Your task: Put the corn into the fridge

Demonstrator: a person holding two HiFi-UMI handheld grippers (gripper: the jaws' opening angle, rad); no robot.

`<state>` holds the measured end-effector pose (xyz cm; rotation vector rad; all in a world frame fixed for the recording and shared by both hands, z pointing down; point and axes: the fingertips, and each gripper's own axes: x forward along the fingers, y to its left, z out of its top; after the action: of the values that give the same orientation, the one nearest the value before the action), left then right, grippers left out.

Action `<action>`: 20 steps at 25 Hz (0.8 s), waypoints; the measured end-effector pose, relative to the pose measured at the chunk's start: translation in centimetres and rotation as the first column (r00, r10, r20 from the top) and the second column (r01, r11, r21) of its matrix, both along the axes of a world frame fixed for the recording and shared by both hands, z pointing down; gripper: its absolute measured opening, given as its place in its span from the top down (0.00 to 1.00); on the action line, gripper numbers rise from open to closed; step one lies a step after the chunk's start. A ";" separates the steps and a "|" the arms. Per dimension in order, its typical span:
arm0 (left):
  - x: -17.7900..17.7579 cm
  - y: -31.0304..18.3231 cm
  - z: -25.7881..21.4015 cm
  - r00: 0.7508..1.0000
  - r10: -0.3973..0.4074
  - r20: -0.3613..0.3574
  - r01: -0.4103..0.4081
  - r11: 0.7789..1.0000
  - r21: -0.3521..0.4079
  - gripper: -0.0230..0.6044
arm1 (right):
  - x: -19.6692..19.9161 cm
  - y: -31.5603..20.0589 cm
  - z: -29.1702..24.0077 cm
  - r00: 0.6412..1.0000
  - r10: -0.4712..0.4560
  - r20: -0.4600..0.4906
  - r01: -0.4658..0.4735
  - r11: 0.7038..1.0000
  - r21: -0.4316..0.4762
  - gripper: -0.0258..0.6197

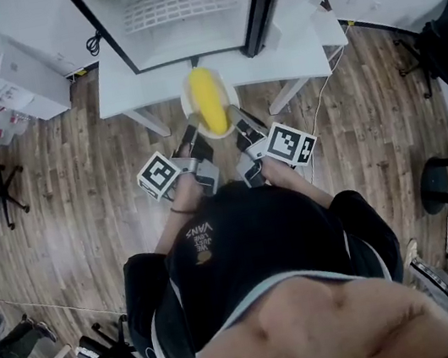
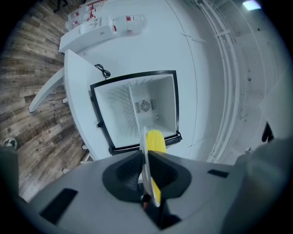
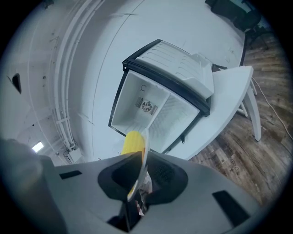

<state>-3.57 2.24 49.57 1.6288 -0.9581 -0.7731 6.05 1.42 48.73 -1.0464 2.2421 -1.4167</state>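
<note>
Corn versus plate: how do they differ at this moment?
The corn is yellow and elongated; the plate is white and round. The corn lies loose on top; the plate is clamped at its rim by left tongs and right tongs. Both hang before the open fridge.

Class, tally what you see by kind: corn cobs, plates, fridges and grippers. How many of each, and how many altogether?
corn cob: 1
plate: 1
fridge: 1
grippers: 2 (left gripper, right gripper)
Total: 5
</note>
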 end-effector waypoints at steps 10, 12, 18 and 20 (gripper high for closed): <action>-1.3 -4.1 -0.3 0.999 0.037 0.014 -0.037 0.999 -0.013 0.89 | -1.2 -3.8 -0.3 1.000 0.026 0.000 -0.026 1.000 -0.003 0.90; -1.5 -5.1 -0.6 0.999 0.046 0.009 -0.046 0.999 -0.006 0.89 | -1.5 -4.8 -0.5 0.999 0.033 0.000 -0.033 0.999 0.001 0.90; -2.4 -8.3 -1.1 0.997 0.075 -0.001 -0.075 0.997 0.016 0.89 | -2.5 -7.6 -0.7 0.998 0.058 -0.003 -0.058 0.998 0.003 0.90; -2.7 -9.2 -1.0 0.997 0.080 -0.005 -0.080 0.997 0.009 0.89 | -2.9 -8.4 -0.7 0.998 0.064 -0.004 -0.064 0.998 0.002 0.90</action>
<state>-6.25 -6.93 48.54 1.6616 -0.8815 -0.7281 3.19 -7.01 48.03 -1.1120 2.1917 -1.3874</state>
